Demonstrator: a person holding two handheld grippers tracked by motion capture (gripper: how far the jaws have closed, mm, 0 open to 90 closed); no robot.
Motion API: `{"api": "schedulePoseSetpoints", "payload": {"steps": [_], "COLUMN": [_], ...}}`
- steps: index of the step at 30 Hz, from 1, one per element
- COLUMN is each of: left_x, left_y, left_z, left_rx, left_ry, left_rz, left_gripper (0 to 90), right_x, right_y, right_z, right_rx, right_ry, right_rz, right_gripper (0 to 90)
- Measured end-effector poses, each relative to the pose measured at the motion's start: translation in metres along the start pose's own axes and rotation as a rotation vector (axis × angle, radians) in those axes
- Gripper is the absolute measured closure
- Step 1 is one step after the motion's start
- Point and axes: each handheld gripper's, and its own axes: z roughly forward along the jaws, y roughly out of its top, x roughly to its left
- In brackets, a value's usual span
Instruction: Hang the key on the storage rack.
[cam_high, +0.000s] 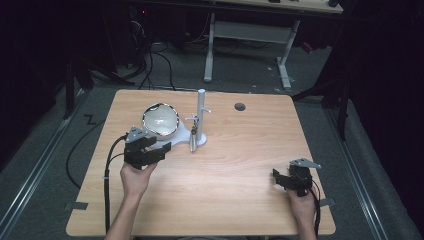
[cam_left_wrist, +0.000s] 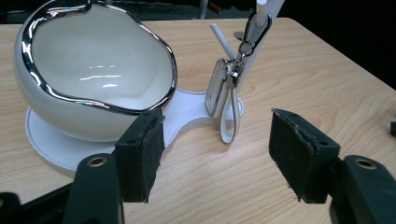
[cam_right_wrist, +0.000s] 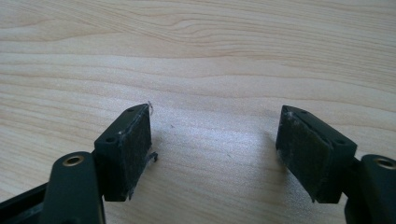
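Two hand-held grippers are seen over a wooden table (cam_high: 240, 165), the left one near a white stand, the right one well apart.

From the high view, the left gripper (cam_high: 159, 148) is placed just beside the white base (cam_high: 176, 141) that carries a chrome-rimmed bowl (cam_high: 160, 119) and an upright post (cam_high: 201, 112). In the left gripper view (cam_left_wrist: 217, 154) more is revealed: a small white fob (cam_left_wrist: 216, 88) is hung by a clip from the post (cam_left_wrist: 264, 18), its loop reaching the base (whether it touches cannot be told). The jaws are spread wide and nothing is held. The right gripper (cam_high: 283, 179) is held low near the table's right front; in the right gripper view (cam_right_wrist: 215, 149) its jaws are likewise parted wide over bare wood, empty.
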Motion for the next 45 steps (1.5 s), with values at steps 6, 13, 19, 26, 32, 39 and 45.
{"api": "schedulePoseSetpoints", "payload": {"steps": [6,13,19,26,32,39,45], "left_x": [0.002,0.005,0.007,0.008,0.008,0.009,0.010], "left_y": [-0.002,-0.009,-0.014,-0.019,-0.026,-0.036,-0.040], "left_z": [-0.005,-0.009,-0.013,-0.016,-0.019,-0.019,-0.020], "left_rx": [-0.004,-0.010,-0.002,0.003,0.003,0.024,0.026], "left_ry": [0.002,0.010,0.015,0.021,0.026,0.035,0.041], "left_rz": [-0.005,-0.018,-0.018,-0.015,-0.025,-0.023,-0.022], "left_gripper": [36.1,36.2,36.2,36.2,36.2,36.2,36.3], "right_x": [0.000,0.000,0.000,0.000,0.000,0.000,0.000], "right_y": [0.000,0.000,0.000,0.000,0.000,0.000,0.000], "right_z": [0.000,0.000,0.000,0.000,0.000,0.000,0.000], "right_rx": [0.001,0.001,0.001,0.000,0.000,0.001,0.000], "right_ry": [0.000,0.000,0.000,0.000,0.000,0.000,0.000], "right_rz": [-0.001,-0.001,-0.001,-0.001,-0.002,-0.001,-0.001], "right_gripper": [26.9,26.9,26.9,26.9,26.9,26.9,26.9]}}
